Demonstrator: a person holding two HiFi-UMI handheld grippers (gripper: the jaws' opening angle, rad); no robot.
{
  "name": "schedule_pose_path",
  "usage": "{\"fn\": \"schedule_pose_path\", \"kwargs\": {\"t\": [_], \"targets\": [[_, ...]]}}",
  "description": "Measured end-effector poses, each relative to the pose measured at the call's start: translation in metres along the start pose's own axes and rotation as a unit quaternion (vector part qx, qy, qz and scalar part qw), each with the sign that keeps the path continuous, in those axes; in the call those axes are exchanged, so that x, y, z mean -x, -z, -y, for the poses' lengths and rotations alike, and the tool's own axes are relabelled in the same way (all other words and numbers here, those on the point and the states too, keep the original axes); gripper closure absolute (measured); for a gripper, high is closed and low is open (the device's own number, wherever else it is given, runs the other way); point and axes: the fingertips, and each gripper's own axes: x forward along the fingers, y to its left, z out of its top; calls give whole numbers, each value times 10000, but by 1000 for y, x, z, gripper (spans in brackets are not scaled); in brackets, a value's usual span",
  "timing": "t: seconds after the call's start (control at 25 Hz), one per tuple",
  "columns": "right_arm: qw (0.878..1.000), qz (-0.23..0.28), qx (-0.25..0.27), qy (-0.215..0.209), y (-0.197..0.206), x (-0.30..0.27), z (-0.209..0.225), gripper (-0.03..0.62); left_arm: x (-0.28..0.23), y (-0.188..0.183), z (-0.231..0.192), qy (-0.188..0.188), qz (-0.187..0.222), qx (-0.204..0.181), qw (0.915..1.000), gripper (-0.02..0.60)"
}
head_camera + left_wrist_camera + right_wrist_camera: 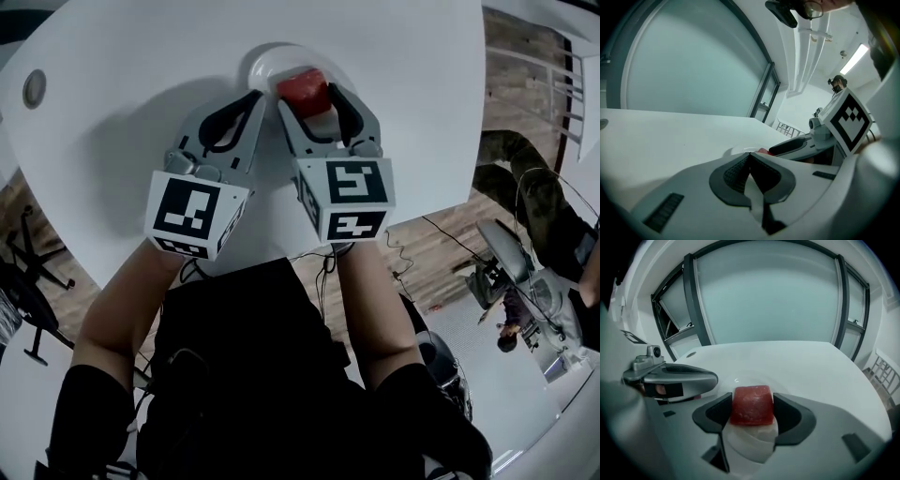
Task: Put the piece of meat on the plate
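Right gripper [310, 95] clamps the meat [751, 405] over the plate [266, 59], left gripper [749, 159] closed empty; opening too high could bounce it off the rim.

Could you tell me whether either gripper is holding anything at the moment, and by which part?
The right gripper holds the piece of meat by its two opposite side faces, over the plate. The left gripper is shut and empty.

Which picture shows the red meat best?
The right gripper view: the meat sits in the middle, held between the right gripper's jaws. The head view shows its top, partly covered by that gripper. The left gripper view shows only a red sliver.
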Motion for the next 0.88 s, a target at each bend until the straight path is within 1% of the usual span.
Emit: {"fn": "schedule_pose_path", "kwargs": {"t": [0.08, 0.16, 0.28, 0.48, 0.56, 0.68, 0.76, 0.88], "targets": [[10000, 59, 2, 16, 1, 4, -3, 318, 3, 1, 1, 70, -25, 1, 10000, 578], [9999, 165, -20, -10, 0, 11, -5, 316, 8, 1, 6, 268, -80, -15, 9996, 578], [9995, 299, 103, 79, -7, 27, -2, 318, 18, -2, 18, 566, -163, -169, 9981, 578], [9976, 679, 154, 21, -19, 67, -9, 320, 35, -11, 34, 647, -148, -565, 9962, 578], [9951, 973, 146, 62, -25, 86, -10, 395, 41, -16, 43, 622, -86, -668, 9958, 578], [9885, 1503, 76, 169, -34, 118, -12, 499, 53, -28, 63, 557, 130, -866, 9946, 578], [9843, 1757, 11, 164, -36, 142, -18, 591, 66, -36, 79, 465, 282, -927, 9942, 578], [9784, 2069, -1, -16, -34, 176, -37, 591, 90, -46, 104, 289, 488, -967, 9937, 578]]}}
